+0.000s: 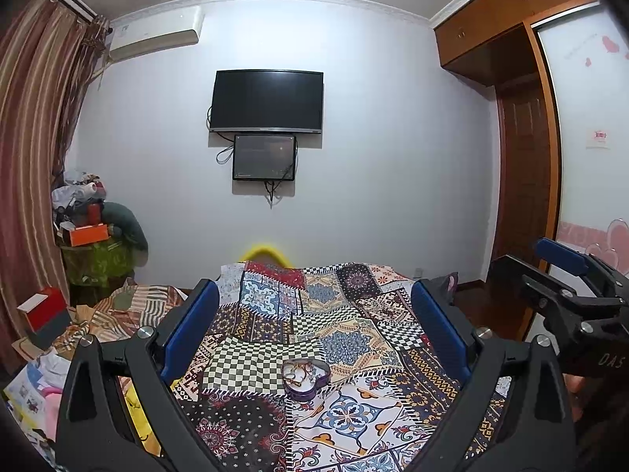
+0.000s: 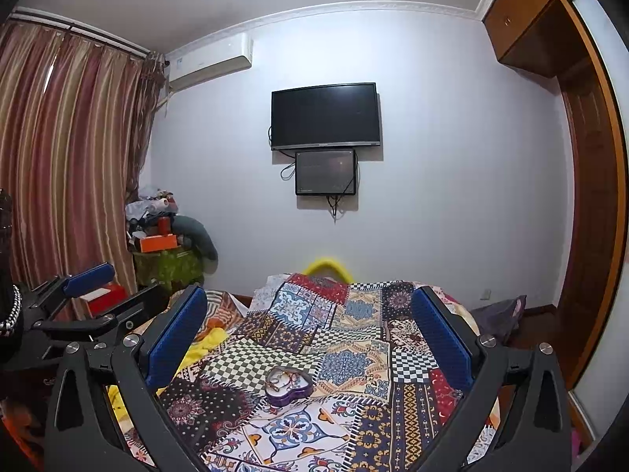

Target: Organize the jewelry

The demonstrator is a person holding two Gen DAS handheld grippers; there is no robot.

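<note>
- Where the left wrist view begins, at its left edge, striped curtains (image 1: pixel 35 126) hang above a heap of boxes and bags, among them a red box (image 1: pixel 45 308) and an orange box (image 1: pixel 88 234) on a cluttered stand, so that side of the bed is crowded.
- Lower centre of that view, the left gripper (image 1: pixel 314 314) stands with its blue pads wide apart and nothing between them, above the patchwork bedspread (image 1: pixel 346 338).
- Between the pads, low in the frame, the heart-shaped tin (image 1: pixel 306 377) sits open on the bedspread with tangled jewelry (image 1: pixel 298 371) inside; the cloth around it is bare on all sides.
- Upper centre, a dark television (image 1: pixel 267 100) and a smaller screen (image 1: pixel 264 157) hang on the wall beyond the bed's far edge, where something yellow (image 1: pixel 264 253) peeks over.
- At the right edge, a wooden wardrobe (image 1: pixel 511 19) and a door frame the room.
- Seen from the right wrist view, the right gripper (image 2: pixel 310 322) is likewise spread wide and empty, the tin lying low between its pads, nearer the left one; neither gripper touches it.
</note>
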